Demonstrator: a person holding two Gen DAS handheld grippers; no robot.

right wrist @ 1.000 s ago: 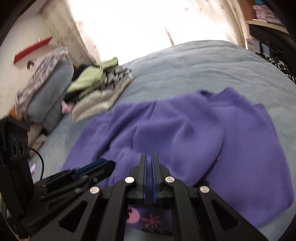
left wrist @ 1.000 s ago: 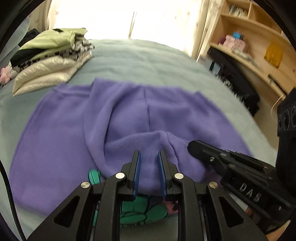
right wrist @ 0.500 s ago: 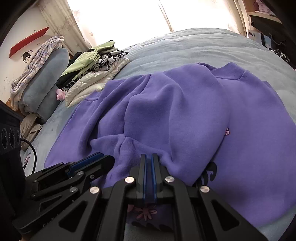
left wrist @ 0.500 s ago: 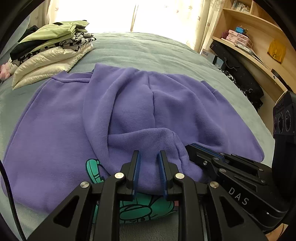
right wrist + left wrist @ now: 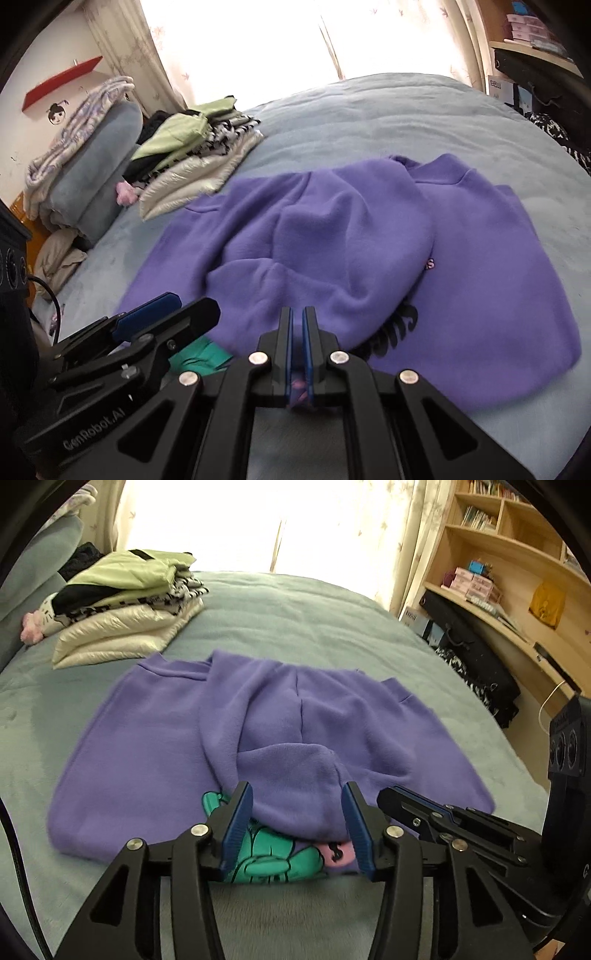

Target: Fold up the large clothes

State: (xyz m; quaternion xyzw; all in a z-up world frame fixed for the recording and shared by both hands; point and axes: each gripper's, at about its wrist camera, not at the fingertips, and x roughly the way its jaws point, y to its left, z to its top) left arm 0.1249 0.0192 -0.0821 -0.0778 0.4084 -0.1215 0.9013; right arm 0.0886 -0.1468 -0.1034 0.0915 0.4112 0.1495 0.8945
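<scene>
A: Since half a second ago, left gripper (image 5: 298,818) has let go: its blue pads, then nipped on the sleeve cuff (image 5: 295,797), now stand spread wide on either side of it, touching nothing. Both cameras sit further back from the garment.

B: Noted. Scene, left to right?

A: Stack of folded clothes (image 5: 122,605) far left on the bed (image 5: 303,616). Purple sweatshirt (image 5: 147,746) flat mid-bed, both sleeves crossed over the chest, cuffs ending at the near hem above the green print (image 5: 269,853). Wooden shelving (image 5: 517,561) at right.

B: Right gripper (image 5: 297,347)?

A: Pads pressed nearly together, pinching a scrap of purple-pink cloth low between them. My reading is that it is sweatshirt fabric near the hem; the right sleeve (image 5: 332,236) lies just ahead of the tips.

B: Stage?

A: Sleeves look folded in; the body fold is not yet done.

B: Risks?

A: 1. If the right hand pulls away while pinching, the fleece drags and the crossed sleeves slide off the chest.
2. Released cuff sits humped, not flat; folding over it would likely trap a lump.
3. The grippers sit close together, so a careless regrasp could knock them.
</scene>
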